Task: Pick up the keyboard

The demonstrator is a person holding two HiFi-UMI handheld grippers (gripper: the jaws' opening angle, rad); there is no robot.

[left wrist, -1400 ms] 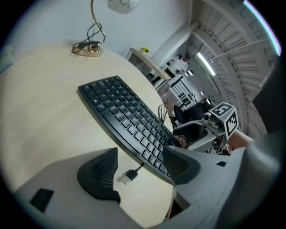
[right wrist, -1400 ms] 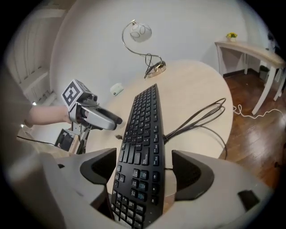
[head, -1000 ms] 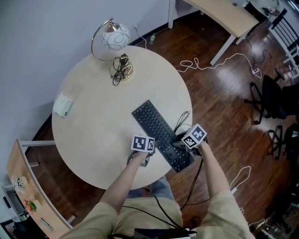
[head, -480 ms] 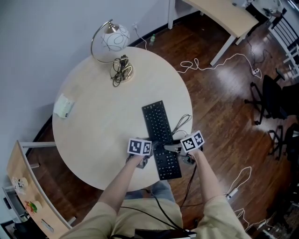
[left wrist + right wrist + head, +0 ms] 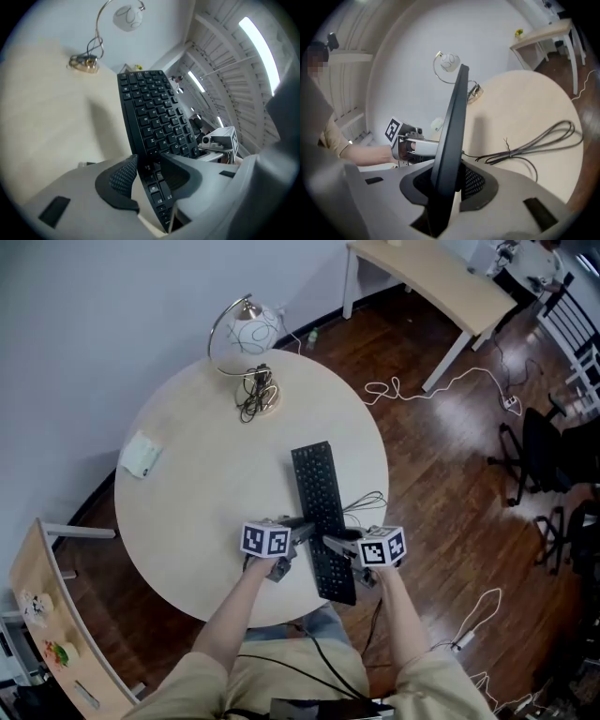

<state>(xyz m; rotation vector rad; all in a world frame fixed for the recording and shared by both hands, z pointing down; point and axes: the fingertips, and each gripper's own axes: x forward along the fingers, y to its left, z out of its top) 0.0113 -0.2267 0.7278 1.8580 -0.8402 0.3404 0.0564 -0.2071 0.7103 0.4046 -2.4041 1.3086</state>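
The black keyboard is lifted above the round table, lengthwise away from me and tilted on edge. My left gripper grips its left long edge near the near end. In the left gripper view its jaws are closing, with the pads pressing on the keyboard at the left gripper. My right gripper holds the opposite long edge. The right gripper view shows the keyboard edge-on, pinched in the right gripper. The keyboard's cable lies looped on the table.
A lamp with a coiled cord stands at the table's far side. A small white object lies at the left edge. On the wooden floor to the right are a desk, white cables and a black chair.
The keyboard has swung from a diagonal lie to nearly straight away from me and come up off the table. Both grippers have closed on its near end and risen.
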